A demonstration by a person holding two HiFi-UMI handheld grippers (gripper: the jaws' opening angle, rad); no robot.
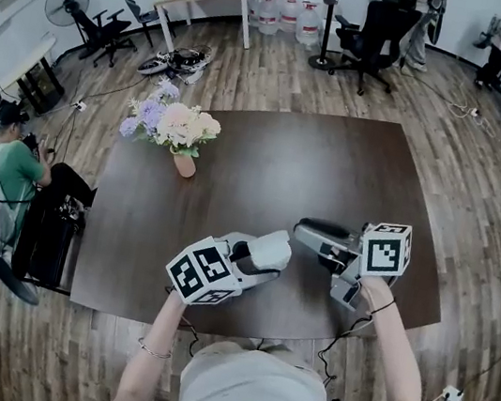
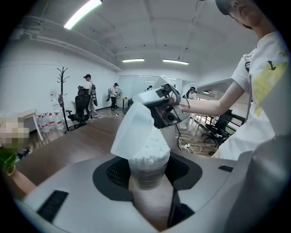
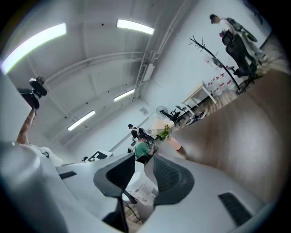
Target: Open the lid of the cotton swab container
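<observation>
In the left gripper view a clear cotton swab container [image 2: 146, 175], packed with white swabs [image 2: 151, 149], stands between my left gripper's [image 2: 148, 182] jaws, which are shut on its body. Its translucent lid [image 2: 132, 129] is swung up and back on its left side. My right gripper [image 2: 163, 103] meets the lid's top edge from beyond. In the right gripper view the pale lid [image 3: 146, 175] sits in the narrow gap of my right gripper [image 3: 144, 166], with the printed label [image 3: 143, 193] below. In the head view the left gripper [image 1: 271, 251] and right gripper [image 1: 307, 231] face each other; the container is hidden there.
Both grippers hover over the near half of a dark brown table [image 1: 267, 159], close to its front edge. A vase of flowers [image 1: 177, 130] stands at the table's far left corner. A seated person [image 1: 13, 169] is off to the left.
</observation>
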